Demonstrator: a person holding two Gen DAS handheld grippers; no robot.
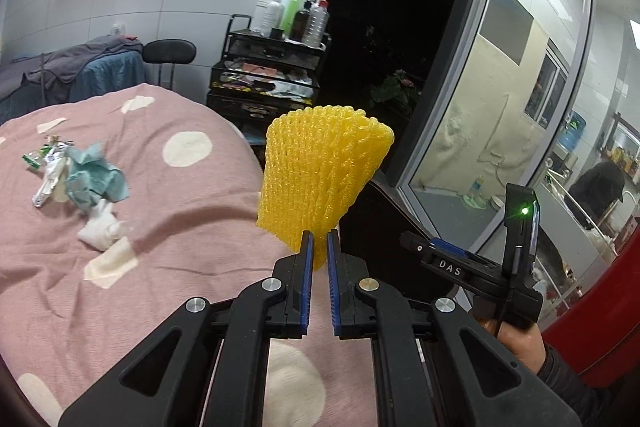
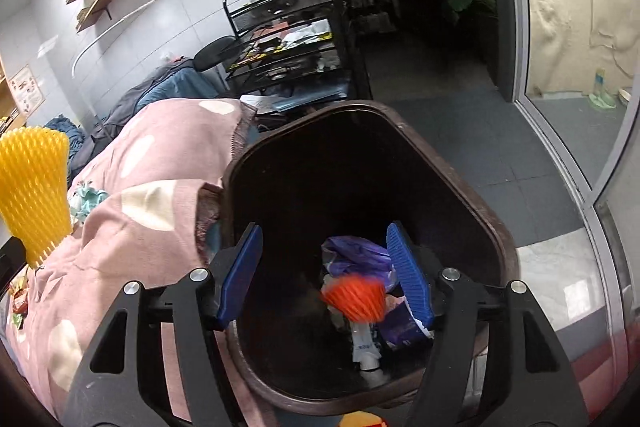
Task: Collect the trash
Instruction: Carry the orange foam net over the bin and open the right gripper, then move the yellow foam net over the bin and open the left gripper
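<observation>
A: Where's my left claw (image 1: 319,247)?

B: Pinching the yellow foam net (image 1: 320,179) upright, just beside the bin (image 2: 496,239) rim, over the bed (image 1: 180,211) edge.

A: My right claw (image 2: 326,267) is spread over the bin's open mouth; the orange net (image 2: 354,297) is blurred inside, above other trash.

B: Crumpled tissues (image 1: 94,183) lie on the bed, well apart from the bin.

Two foam nets, one yellow (image 1: 326,179) and one orange (image 2: 354,297); one bin (image 2: 472,195); two grippers (image 1: 320,247) (image 2: 326,275).

Bin mouth (image 2: 400,119) open, unobstructed
</observation>
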